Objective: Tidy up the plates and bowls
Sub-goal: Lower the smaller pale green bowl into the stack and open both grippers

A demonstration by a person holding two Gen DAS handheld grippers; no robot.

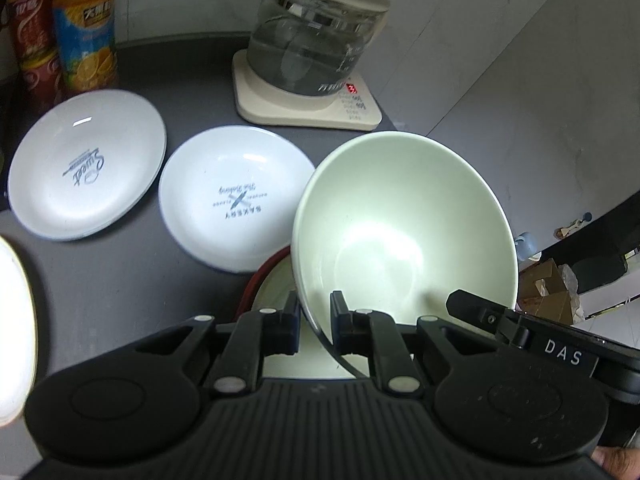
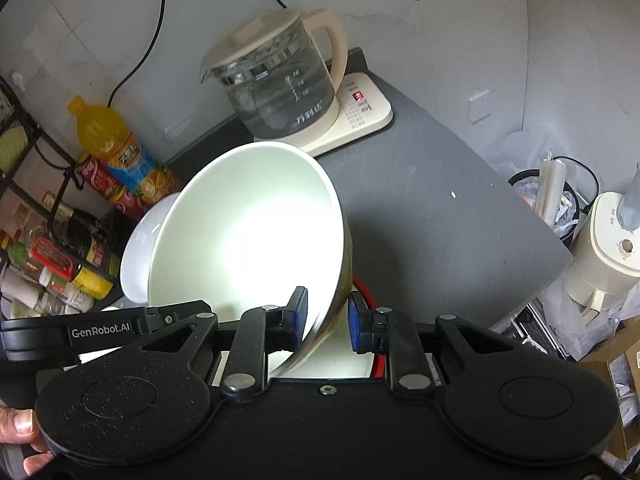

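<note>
— What have the left tongs (image 1: 316, 318) got?

— They are narrowed onto the rim of a pale green bowl (image 1: 400, 232). One finger sits inside the rim and one outside, and the bowl hangs tilted, spreading ahead of the tongs and to their right, with its hollow facing the camera.

— And the right tongs (image 2: 329, 320)?

— Much the same: nearly closed, with the wall of a whitish bowl (image 2: 248, 240) between the blue pads. That bowl is also tilted, and it spreads ahead of them and to their left. Whether the two pairs share one bowl cannot be told.

— What lies under the tips?

— A red-rimmed dish (image 1: 258, 276) on the dark counter (image 1: 120, 280), directly below the left tongs. A red rim also shows beneath the right tongs.

— Where are the plates?

— Two white printed plates lie flat on the counter, ahead of the left tongs and to their left. The nearer plate (image 1: 236, 196) is just beyond the fingers, and the farther plate (image 1: 86, 164) lies beside it, further left. The two are close but not touching.

— Anything else?

— A second white bowl (image 2: 138, 240) peeks out behind the whitish one, left of the right tongs. Straight ahead of both pairs stands a glass kettle (image 1: 316, 40) on its cream base, against the wall. Far ahead on the left there is an orange drink bottle (image 1: 86, 28).
</note>
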